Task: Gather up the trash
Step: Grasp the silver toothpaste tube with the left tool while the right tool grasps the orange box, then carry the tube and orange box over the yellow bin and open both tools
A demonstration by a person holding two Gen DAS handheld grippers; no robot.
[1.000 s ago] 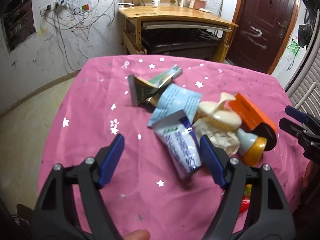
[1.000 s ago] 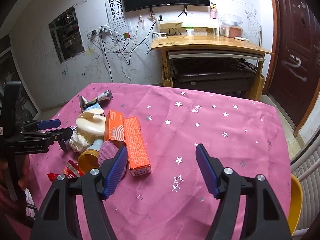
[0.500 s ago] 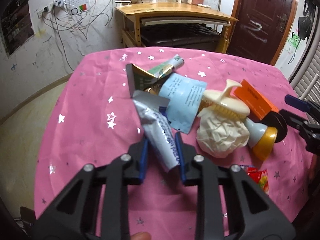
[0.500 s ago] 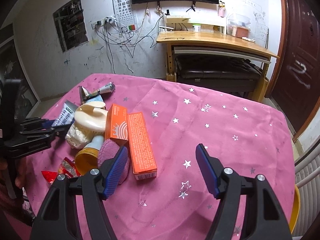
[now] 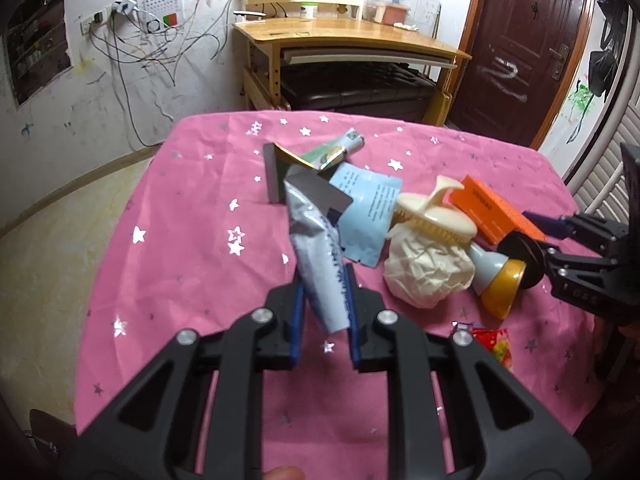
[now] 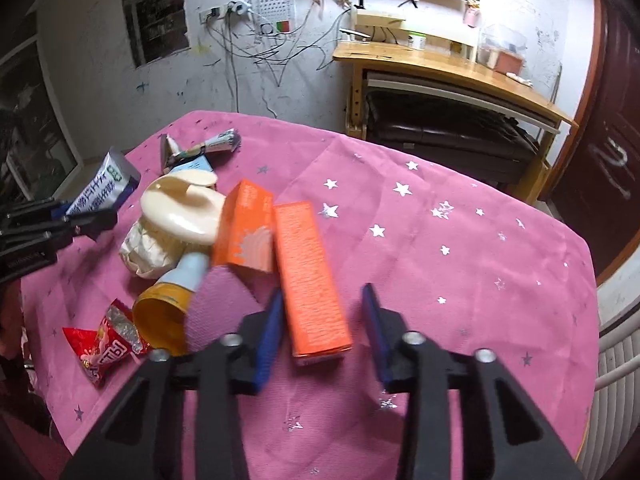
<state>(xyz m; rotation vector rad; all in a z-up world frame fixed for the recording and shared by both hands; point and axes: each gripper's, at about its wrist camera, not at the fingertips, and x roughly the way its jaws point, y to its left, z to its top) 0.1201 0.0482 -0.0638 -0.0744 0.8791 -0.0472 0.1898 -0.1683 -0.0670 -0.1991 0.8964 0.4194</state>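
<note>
Left gripper (image 5: 324, 312) sits at lower centre of its frame, blue pads squeezed onto the bottom end of a silver-and-white pouch (image 5: 318, 248). The pouch sticks up and away from the pads toward frame centre, lifted off the pink star tablecloth (image 5: 180, 248). In the right wrist view the same pouch (image 6: 102, 192) shows at the left edge, poking out of the left gripper's black fingers (image 6: 92, 220).

Right gripper (image 6: 322, 332) is at lower centre of its own frame, pads spread with gaps on both sides around the near end of the long orange box (image 6: 310, 280). The box lies flat on the cloth, running from between the pads up toward frame centre. Can't tell for sure if either pad touches it, but there's daylight on the right side.

The rest of the pile is left of that box: a second orange box (image 6: 244, 232) tilted against it, a cream brush (image 6: 180, 212) sitting on a crumpled paper wad (image 6: 144, 252), a pale blue bottle with a yellow cap (image 6: 168, 308), and a red snack wrapper (image 6: 104, 348) at lower left. Further back there's a squeezed tube (image 6: 216, 144) and a light blue sachet (image 5: 366, 216).
</note>
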